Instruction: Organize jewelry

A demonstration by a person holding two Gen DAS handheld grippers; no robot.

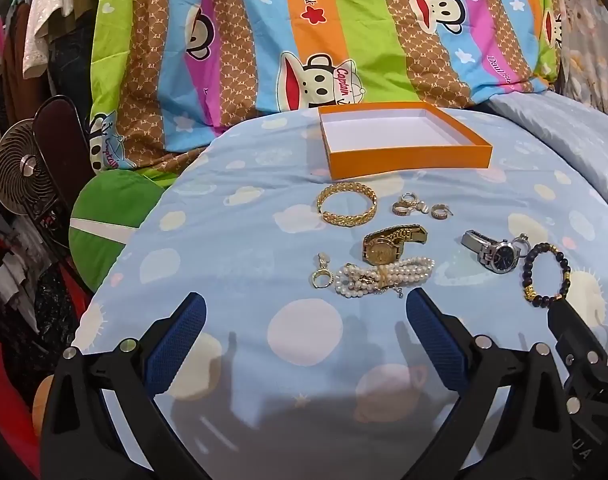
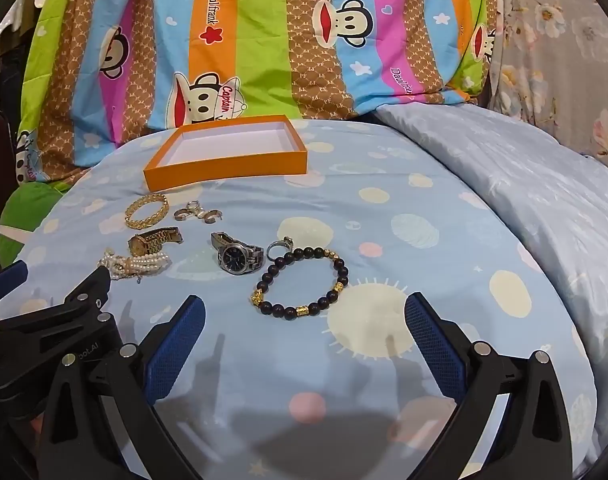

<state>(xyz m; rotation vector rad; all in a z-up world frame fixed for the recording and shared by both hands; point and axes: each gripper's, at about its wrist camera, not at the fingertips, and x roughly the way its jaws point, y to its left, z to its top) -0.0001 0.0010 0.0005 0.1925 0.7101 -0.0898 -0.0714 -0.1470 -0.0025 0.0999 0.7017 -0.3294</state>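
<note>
Printed lettering reading "Daulfrank" and "Captain" runs across the striped cartoon-monkey quilt [image 1: 304,40] at 12 o'clock behind a blue-sheeted bed [image 1: 232,264]. From the left wrist view, going left to right: a small fan [image 1: 22,172] stands at 9 o'clock beside hanging clothes; a gold chain bracelet [image 1: 347,208] lies just below the empty orange box [image 1: 404,148]; a gold watch [image 1: 392,242] touches a pearl bracelet [image 1: 378,276]; small rings [image 1: 418,208] sit near the centre; a silver watch [image 1: 492,252] and a dark bead bracelet [image 1: 546,276] lie at 3 o'clock. The left gripper [image 1: 304,312] tilts down toward the sheet, jaws spread wide with nothing between them. In the right wrist view the right gripper [image 2: 304,312] tilts down likewise, jaws wide and empty, the bead bracelet [image 2: 304,280] just beyond its fingertips. Partial lettering "bot.AI" shows on the left gripper's body [image 2: 56,328] at 8 o'clock.
</note>
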